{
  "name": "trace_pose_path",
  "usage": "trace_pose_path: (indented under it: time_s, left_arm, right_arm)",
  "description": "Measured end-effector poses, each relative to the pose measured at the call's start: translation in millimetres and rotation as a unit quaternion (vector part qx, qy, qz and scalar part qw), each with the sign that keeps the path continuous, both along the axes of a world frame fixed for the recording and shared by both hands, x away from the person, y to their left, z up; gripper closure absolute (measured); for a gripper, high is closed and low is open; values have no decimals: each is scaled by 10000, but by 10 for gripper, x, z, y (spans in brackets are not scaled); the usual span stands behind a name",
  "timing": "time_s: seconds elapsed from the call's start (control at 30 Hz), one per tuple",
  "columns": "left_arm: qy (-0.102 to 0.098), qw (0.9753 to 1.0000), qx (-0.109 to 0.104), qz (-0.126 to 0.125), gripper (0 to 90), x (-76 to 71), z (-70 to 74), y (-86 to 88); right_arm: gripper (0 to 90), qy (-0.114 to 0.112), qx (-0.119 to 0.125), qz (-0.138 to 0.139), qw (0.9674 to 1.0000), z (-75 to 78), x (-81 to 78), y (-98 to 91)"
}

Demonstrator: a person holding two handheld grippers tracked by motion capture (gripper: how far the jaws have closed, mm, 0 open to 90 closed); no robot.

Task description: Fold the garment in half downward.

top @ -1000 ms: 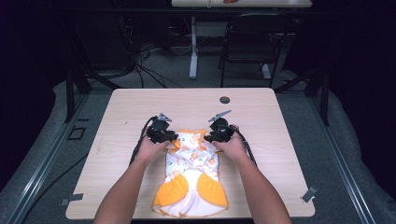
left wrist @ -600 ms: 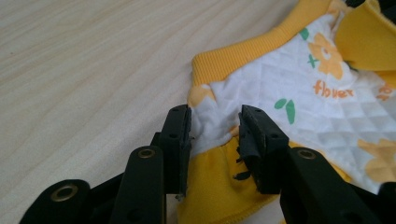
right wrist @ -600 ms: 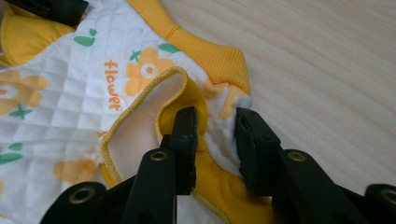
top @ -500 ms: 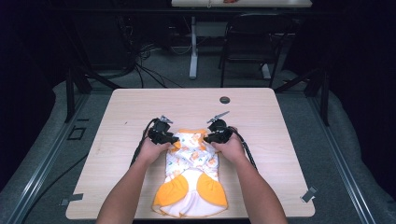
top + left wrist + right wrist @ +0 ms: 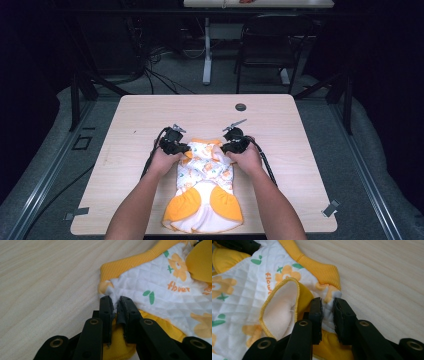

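You're in a lab or studio: dark surround, black chair [image 5: 270, 47] at 12 o'clock, floor cables [image 5: 160, 75] at 11, pale bench [image 5: 300, 150].

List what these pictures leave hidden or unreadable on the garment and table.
- Garment near hem: high view, cut off by the bottom edge.
- Printed word: left gripper view, its end runs into a fold; right gripper view, a flap covers it.
- Round object on the table: high view, too small to identify.
- Fabric under the hands: high view, covered.
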State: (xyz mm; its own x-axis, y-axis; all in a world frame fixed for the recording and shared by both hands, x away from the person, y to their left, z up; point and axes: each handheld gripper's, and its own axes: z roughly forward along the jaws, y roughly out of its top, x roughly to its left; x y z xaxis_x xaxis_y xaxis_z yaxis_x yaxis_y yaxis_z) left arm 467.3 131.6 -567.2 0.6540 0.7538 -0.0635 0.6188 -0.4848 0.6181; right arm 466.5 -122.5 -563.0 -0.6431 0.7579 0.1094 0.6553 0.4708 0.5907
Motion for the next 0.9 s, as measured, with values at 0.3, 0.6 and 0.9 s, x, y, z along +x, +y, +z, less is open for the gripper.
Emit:
trace_pose_path:
  time_s: [0.3,0.6,0.9]
  left_arm:
    - [34,10000,-42,-19,820,3,-2,13]
    - [69,10000,-38,-37,828,0,4,16]
    - [27,10000,-37,-30,827,2,-2,17]
  right_arm:
    - [847,-197,-220,70,9995,-23,-15,43]
    - [830,-214,-294,39,9993,-15,-22,56]
    - [659,-249,-229,-78,9994,-37,28,19]
